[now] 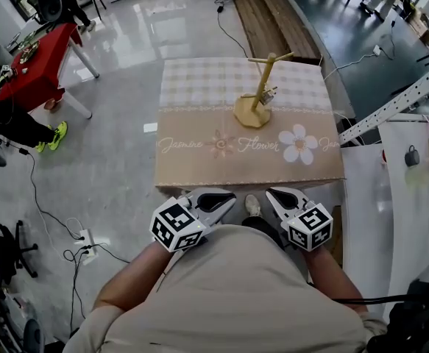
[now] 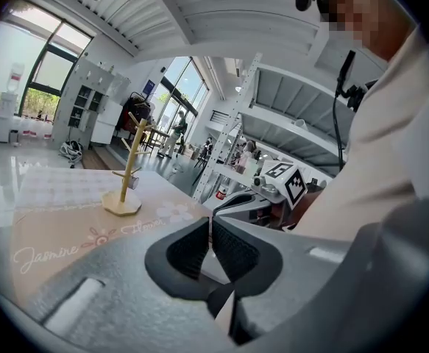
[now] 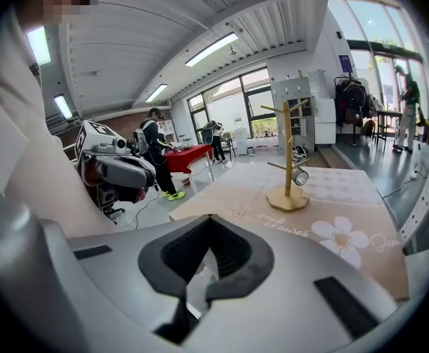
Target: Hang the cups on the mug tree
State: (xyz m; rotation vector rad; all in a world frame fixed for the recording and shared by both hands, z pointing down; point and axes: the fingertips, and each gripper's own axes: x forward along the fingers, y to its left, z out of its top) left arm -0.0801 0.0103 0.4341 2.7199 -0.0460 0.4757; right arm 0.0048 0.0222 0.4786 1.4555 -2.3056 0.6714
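Note:
A wooden mug tree [image 1: 258, 87] stands on a hexagonal base at the far middle of the cloth-covered table [image 1: 199, 160]. One small shiny cup [image 3: 299, 176] hangs from a lower peg of the mug tree [image 3: 288, 157]; the cup [image 1: 268, 94] is tiny in the head view. No other cup shows. My left gripper [image 1: 215, 199] and right gripper [image 1: 282, 197] are held close to my body, just short of the table's near edge and far from the tree. In the gripper views the left gripper [image 2: 210, 225] and the right gripper [image 3: 209, 220] have their jaws together with nothing between them.
A red table [image 1: 41, 68] with a person beside it stands at the far left. Cables and a power strip [image 1: 86, 238] lie on the floor at left. A white surface [image 1: 402, 197] with small items runs along the right. Wooden planks [image 1: 269, 13] lie beyond the table.

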